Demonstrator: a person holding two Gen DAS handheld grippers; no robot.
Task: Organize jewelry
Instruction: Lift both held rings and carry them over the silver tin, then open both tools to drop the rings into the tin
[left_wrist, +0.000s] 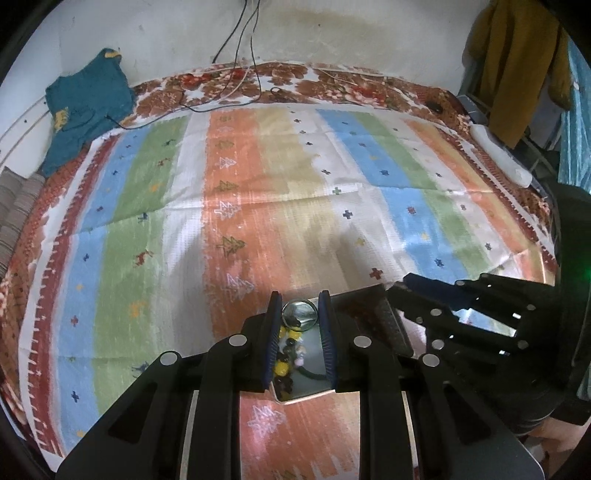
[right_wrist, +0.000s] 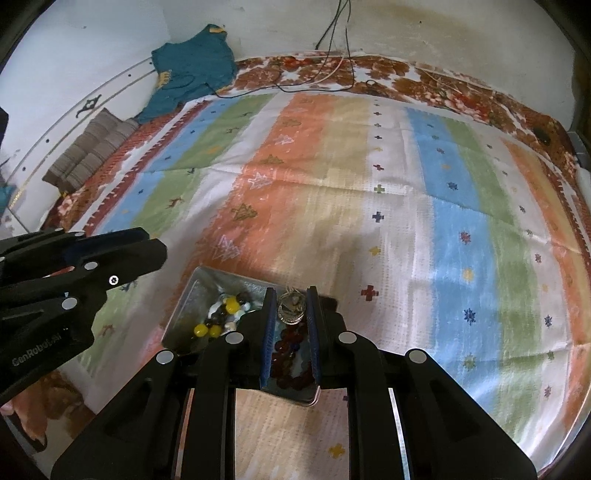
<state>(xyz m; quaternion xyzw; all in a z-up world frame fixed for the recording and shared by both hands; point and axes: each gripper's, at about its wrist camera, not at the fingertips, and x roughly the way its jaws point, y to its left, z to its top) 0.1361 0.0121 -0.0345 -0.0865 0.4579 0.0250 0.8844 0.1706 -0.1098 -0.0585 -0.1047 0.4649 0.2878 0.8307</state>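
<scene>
Left wrist view looks along the left gripper (left_wrist: 299, 306), whose blue-padded fingers stand apart with nothing pinched between them, poised over a shallow metal tray (left_wrist: 314, 393). Framed between the pads lies a silver bangle (left_wrist: 300, 314) at the tray's far end, and nearer the camera a yellow-and-black bead string (left_wrist: 286, 356) is heaped against the tray's left side. To the right, the right gripper (left_wrist: 402, 286) reaches in over the tray's other half.

Right wrist view shows that gripper (right_wrist: 291, 297) also parted, its fingers straddling but not clearly touching a round metallic ornament (right_wrist: 291, 308); whether the ornament rests in the tray or is lifted cannot be told. Below it, a dark red bead strand (right_wrist: 290, 356) lies in the tray (right_wrist: 195, 291) near its front rim. The yellow-and-black beads (right_wrist: 221, 317) fill the tray's left part.

The tray sits on a striped mat (right_wrist: 406, 221) covering a bed. A teal garment (right_wrist: 195, 62) lies crumpled at the far corner, with black cables (right_wrist: 332, 37) hanging down the wall.
</scene>
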